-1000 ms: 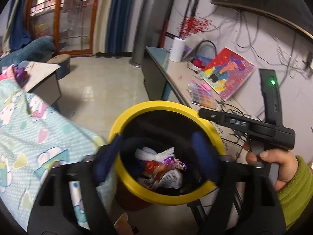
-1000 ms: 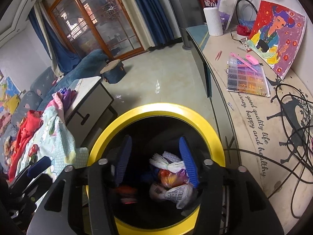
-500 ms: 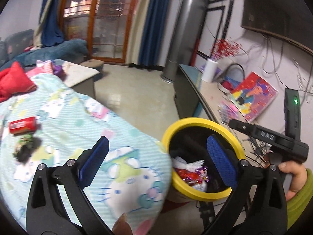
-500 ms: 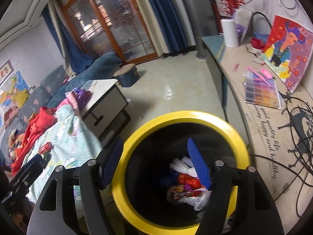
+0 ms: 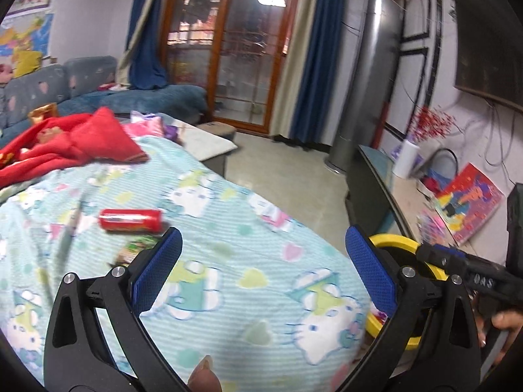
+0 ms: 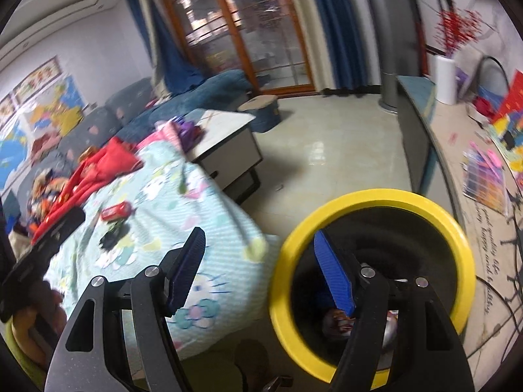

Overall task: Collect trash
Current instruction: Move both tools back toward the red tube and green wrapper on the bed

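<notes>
From the left wrist: the left gripper [image 5: 263, 271], its jaws spread wide after opening further and nothing between them, tilts down over the blanket [image 5: 228, 281]. A red can [image 5: 130, 219] and a dark wrapper [image 5: 135, 250] lie just past its left finger, uncollected. The yellow-rimmed bin [image 5: 397, 240] sits beyond its right finger.

From the right wrist: the right gripper [image 6: 261, 264], parted and empty, angles down, its right finger over the bin [image 6: 376, 197], which already holds trash. Can [image 6: 116, 211] and wrapper [image 6: 112, 233] lie well beyond its left finger.
</notes>
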